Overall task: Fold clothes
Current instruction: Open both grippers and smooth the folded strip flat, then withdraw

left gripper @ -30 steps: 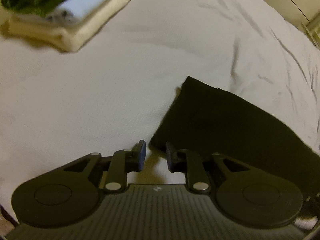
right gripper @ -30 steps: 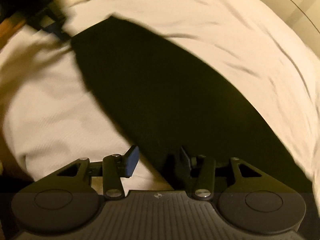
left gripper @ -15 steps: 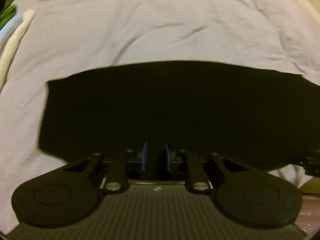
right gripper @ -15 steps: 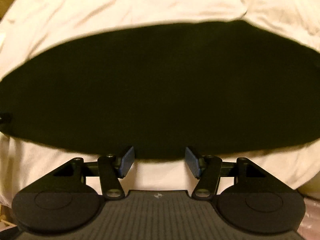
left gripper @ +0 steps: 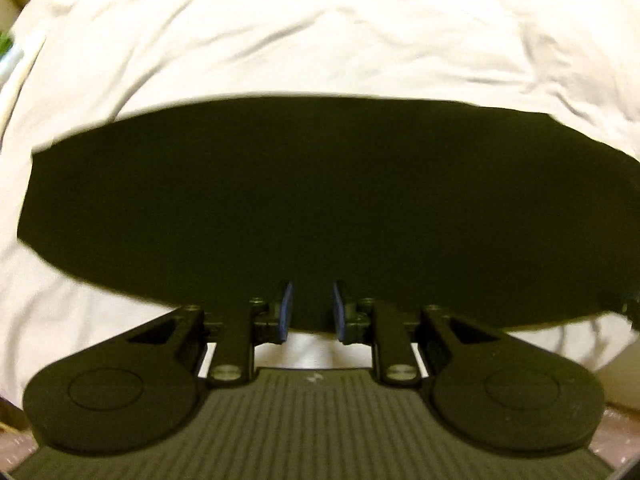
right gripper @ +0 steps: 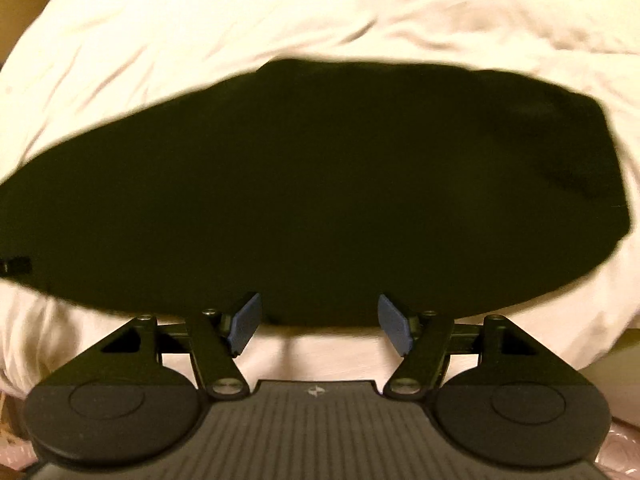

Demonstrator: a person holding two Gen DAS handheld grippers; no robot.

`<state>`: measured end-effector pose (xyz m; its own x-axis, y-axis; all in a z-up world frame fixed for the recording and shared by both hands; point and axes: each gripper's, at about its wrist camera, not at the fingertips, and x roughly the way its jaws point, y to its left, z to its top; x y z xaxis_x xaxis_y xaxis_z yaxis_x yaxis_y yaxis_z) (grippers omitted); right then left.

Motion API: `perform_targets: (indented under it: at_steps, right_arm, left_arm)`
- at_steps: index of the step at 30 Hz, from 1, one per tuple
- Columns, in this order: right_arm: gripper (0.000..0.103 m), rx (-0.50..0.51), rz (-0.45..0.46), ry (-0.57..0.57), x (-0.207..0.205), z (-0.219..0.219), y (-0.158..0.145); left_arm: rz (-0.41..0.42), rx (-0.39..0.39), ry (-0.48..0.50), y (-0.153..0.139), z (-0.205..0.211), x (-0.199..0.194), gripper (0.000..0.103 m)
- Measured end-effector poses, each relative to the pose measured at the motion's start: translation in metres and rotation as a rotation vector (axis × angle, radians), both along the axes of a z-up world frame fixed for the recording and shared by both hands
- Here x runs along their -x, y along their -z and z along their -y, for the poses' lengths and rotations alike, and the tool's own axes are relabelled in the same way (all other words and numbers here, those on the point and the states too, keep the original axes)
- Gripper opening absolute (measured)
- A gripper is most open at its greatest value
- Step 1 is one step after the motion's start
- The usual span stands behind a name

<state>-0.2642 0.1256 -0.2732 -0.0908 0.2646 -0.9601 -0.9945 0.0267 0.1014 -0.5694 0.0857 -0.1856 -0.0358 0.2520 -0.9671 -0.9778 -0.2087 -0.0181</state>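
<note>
Black cloth, a folded dark garment [left gripper: 320, 208], lay flat on the white bed sheet [left gripper: 320, 40] and filled the middle band of both wrist views. In the left wrist view I saw it stretch from the left side almost to the right edge, its far edge curving across the upper middle and its near edge running just behind my left gripper [left gripper: 310, 310] at the bottom centre. That gripper's jaws stood a narrow gap apart, the blue pads [left gripper: 285, 312] facing each other; I could see pale sheet and the cloth's edge through the gap, with nothing pinched, so I read them as released. In the right wrist view the same garment [right gripper: 320, 192] bulged across the centre, wrinkled sheet [right gripper: 200, 32] above it and below. My right gripper [right gripper: 320, 324] sat low in the frame with its jaws opening, the pads [right gripper: 245, 322] splayed well apart and nothing between them, over the garment's near edge. A sliver of green and white showed at the far left edge of the left view, too blurred to name.
</note>
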Motion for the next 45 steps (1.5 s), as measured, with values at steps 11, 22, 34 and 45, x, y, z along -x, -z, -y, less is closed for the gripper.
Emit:
perform_targets:
  at_steps: [11, 22, 34, 45]
  right_arm:
    - [0.089, -0.101, -0.082, 0.051, -0.011, 0.008, -0.084]
    - [0.089, -0.042, -0.05, 0.2, 0.028, 0.052, -0.083]
    - [0.089, -0.064, -0.013, 0.208, 0.089, 0.11, -0.094]
    - [0.09, -0.086, -0.011, 0.202, 0.053, 0.102, -0.087]
  left_arm:
    - [-0.073, -0.175, 0.103, -0.1, -0.022, -0.041, 0.025]
    - [-0.115, -0.143, 0.163, -0.11, 0.041, -0.005, 0.03]
    - [-0.079, -0.136, 0.153, -0.108, 0.1, 0.062, 0.031]
    - [-0.026, -0.101, 0.041, -0.083, 0.095, 0.064, 0.033]
